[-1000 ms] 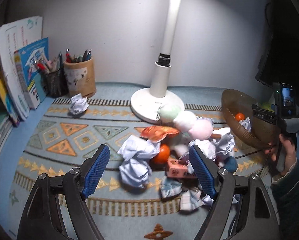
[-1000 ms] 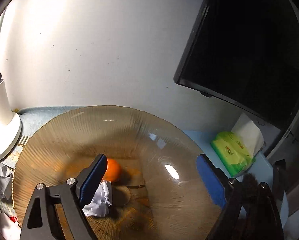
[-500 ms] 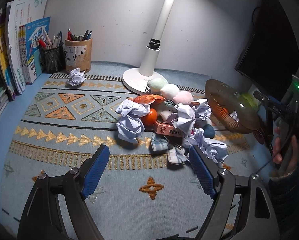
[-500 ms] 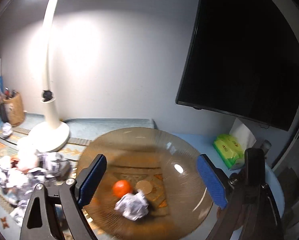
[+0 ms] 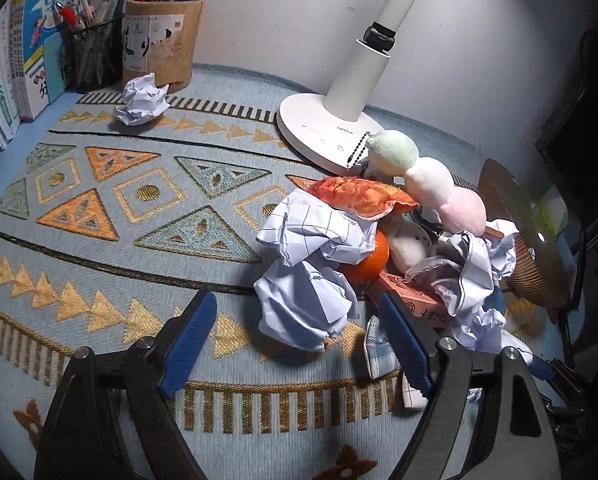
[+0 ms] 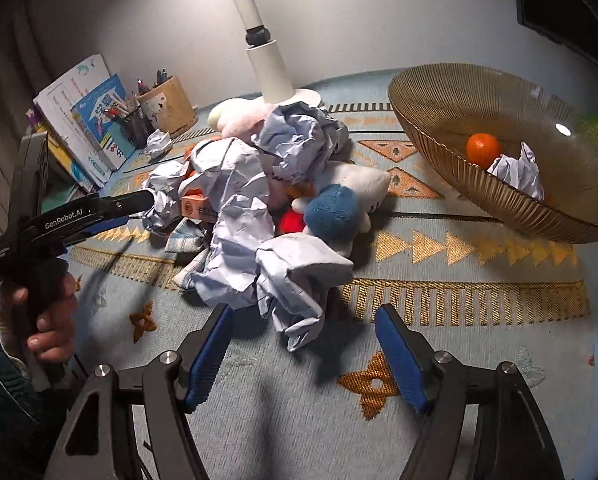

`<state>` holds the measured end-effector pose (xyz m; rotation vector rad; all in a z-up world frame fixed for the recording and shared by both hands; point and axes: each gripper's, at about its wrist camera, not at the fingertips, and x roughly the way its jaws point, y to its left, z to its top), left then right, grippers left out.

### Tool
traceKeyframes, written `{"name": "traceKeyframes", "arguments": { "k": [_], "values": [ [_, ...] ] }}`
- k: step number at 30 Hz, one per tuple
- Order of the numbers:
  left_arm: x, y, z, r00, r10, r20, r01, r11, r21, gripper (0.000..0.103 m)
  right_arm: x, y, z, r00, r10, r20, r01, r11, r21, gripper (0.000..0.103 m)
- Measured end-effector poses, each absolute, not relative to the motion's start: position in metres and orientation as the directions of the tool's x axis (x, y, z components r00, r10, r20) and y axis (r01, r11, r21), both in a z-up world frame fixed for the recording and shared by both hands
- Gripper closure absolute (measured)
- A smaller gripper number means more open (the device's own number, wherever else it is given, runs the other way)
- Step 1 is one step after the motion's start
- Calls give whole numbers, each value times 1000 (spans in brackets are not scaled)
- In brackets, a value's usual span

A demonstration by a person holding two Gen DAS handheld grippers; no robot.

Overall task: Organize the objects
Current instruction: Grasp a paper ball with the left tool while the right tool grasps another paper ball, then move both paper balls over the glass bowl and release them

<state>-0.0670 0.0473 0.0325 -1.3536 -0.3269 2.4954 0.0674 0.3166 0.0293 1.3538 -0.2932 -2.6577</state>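
A heap of crumpled paper balls (image 5: pixel 311 300), an orange (image 5: pixel 369 258), an orange box (image 5: pixel 413 300), a snack bag (image 5: pixel 355 194) and plush toys (image 5: pixel 427 184) lies on the patterned mat. My left gripper (image 5: pixel 299 340) is open and empty, just in front of the nearest paper ball. My right gripper (image 6: pixel 305 354) is open and empty, just in front of a crumpled paper (image 6: pixel 299 280) at the heap's near edge. The left gripper also shows in the right wrist view (image 6: pixel 139 202). An amber glass bowl (image 6: pixel 439 120) holds an orange (image 6: pixel 483 148) and a paper ball (image 6: pixel 519 170).
A white lamp base (image 5: pixel 323 128) stands behind the heap. A loose paper ball (image 5: pixel 141 100), two pen holders (image 5: pixel 159 48) and upright books (image 5: pixel 15 60) are at the back left. A blue and white plush (image 6: pixel 335 210) lies in the heap. A dark monitor is at right.
My right gripper has swung away from the bowl and down toward the heap. My left gripper has moved in close to the nearest paper ball. Both stay open.
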Motion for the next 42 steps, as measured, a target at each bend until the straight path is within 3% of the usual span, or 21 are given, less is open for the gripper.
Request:
{"name": "traceKeyframes", "arguments": {
  "k": [2,3,5,10,19,23,25,31,32,34,42],
  "values": [
    [-69,52,26,-490,385,-782,-158,-922,-354,52,60,316,29,-595,-201,-778,28,-973,230,33],
    [-68,54,25,-486,387,-784,-167,-921,-351,56,56,315,30,-597,-193,-779,26,-975,222,36],
    [-62,58,26,-501,370,-783,-183,-929,-322,63,46,313,27,-580,-193,-792,27,-975,218,55],
    [-25,55,49,-559,377,-739,-223,-926,-304,64,53,314,31,-584,-237,-776,49,-965,258,63],
    [49,100,67,-532,494,-687,-397,-863,-313,64,107,342,41,-589,-229,-775,35,-965,259,62],
    [57,126,66,-503,517,-692,-453,-840,-298,63,113,349,30,-557,-239,-796,30,-963,268,52],
    [57,134,67,-500,521,-692,-462,-836,-296,63,118,350,30,-561,-201,-803,15,-972,233,39],
    [50,145,71,-496,527,-690,-460,-833,-307,63,111,354,19,-545,-255,-799,-8,-951,309,38],
    [48,148,73,-496,528,-689,-460,-833,-308,63,109,355,16,-550,-248,-798,-24,-950,312,45],
    [45,154,77,-495,528,-690,-461,-833,-307,63,106,358,14,-550,-282,-786,-21,-936,350,68],
    [9,208,119,-502,564,-656,-523,-802,-290,62,119,385,84,-695,-167,-699,-45,-961,275,68]
  ]
}}
